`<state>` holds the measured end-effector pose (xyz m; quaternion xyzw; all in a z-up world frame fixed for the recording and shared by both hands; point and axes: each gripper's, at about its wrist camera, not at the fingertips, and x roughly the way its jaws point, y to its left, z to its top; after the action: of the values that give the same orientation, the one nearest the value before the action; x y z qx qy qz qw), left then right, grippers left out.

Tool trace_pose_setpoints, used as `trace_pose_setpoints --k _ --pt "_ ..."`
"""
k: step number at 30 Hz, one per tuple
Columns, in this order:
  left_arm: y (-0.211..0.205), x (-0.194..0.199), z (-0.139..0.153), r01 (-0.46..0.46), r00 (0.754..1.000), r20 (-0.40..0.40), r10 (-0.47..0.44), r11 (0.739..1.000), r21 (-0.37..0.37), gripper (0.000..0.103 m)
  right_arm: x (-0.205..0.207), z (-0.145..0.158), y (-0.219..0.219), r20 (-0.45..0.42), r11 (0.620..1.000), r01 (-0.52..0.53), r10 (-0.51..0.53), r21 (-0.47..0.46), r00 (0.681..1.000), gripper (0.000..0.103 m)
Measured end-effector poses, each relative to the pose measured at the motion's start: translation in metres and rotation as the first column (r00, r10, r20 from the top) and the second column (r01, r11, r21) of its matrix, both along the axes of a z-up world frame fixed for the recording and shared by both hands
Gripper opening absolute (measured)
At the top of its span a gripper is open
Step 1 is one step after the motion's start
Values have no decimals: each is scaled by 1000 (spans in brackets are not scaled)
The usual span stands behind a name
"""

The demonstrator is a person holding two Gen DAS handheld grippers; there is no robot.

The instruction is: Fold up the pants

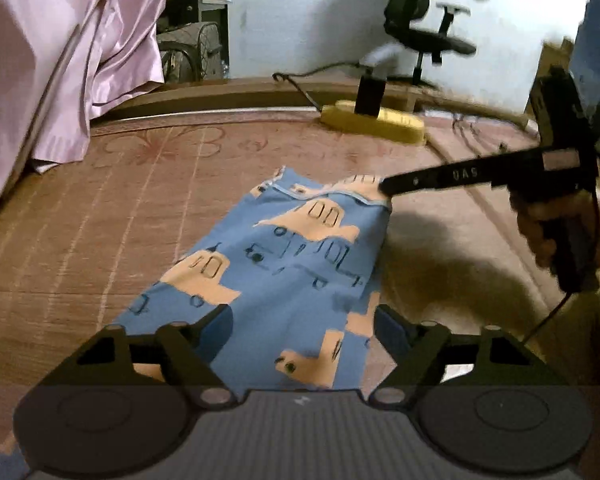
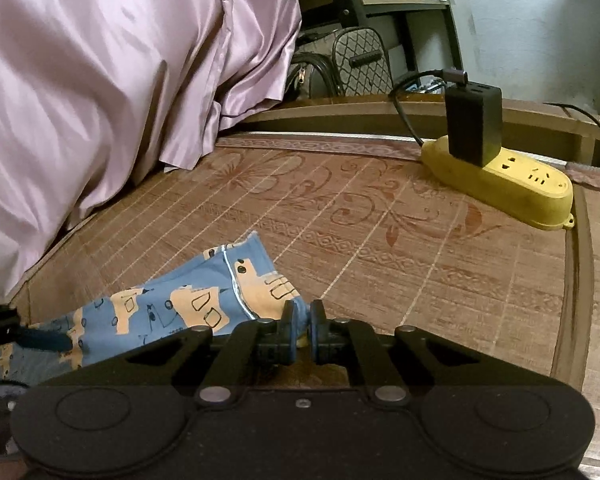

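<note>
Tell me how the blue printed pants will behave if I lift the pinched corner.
Likely floppy: the pants lie flat and creased on the mat, so they should drape from the right hand-held gripper, shut on their edge. Probably light, since the thin cloth wrinkles easily. They may slide over the smooth mat rather than stay put.

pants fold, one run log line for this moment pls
right gripper: shut on pants corner | left gripper: open over near end | pants: flat on mat

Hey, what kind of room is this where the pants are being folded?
Probably a bedroom: the pants lie on a bamboo sleeping mat beside pink satin bedding, with an office chair and a yellow power strip nearby.
</note>
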<state>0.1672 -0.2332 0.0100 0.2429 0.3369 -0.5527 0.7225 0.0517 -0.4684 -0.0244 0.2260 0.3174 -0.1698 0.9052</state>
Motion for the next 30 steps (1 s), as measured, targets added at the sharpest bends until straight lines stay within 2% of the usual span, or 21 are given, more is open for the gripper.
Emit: trace_pose_setpoints --k 7,10,12,17,20,23,24,28,30 --pt "10 -21 -1 6 999 53 -12 995 98 71 1 -2 1 -6 1000 0 0 12 1000 7" --pt "11 -30 -5 -25 996 84 13 990 140 54 1 -2 2 -4 1000 -3 3 11 1000 7" --pt "9 -35 -8 -23 996 92 7 985 170 38 1 -2 2 -5 1000 -7 7 9 1000 7" --pt "4 -47 -15 14 988 149 -50 972 235 35 1 -3 1 -5 1000 -7 7 13 1000 7" --pt "3 -46 -20 11 992 118 -43 964 264 31 0 -3 1 -4 1000 -7 7 13 1000 7" --pt "3 -44 -20 -5 995 97 -21 965 262 8 0 -2 1 -2 1000 -7 7 15 1000 7" --pt "3 -43 -19 -15 995 96 -11 965 261 5 0 -2 1 -2 1000 -8 8 15 1000 7" --pt "5 -34 -16 -62 998 41 53 967 249 2 0 -1 1 2 1000 -7 7 13 1000 7" --pt "5 -34 -13 -60 998 28 54 967 247 2 0 -1 0 1 1000 -4 4 14 1000 7"
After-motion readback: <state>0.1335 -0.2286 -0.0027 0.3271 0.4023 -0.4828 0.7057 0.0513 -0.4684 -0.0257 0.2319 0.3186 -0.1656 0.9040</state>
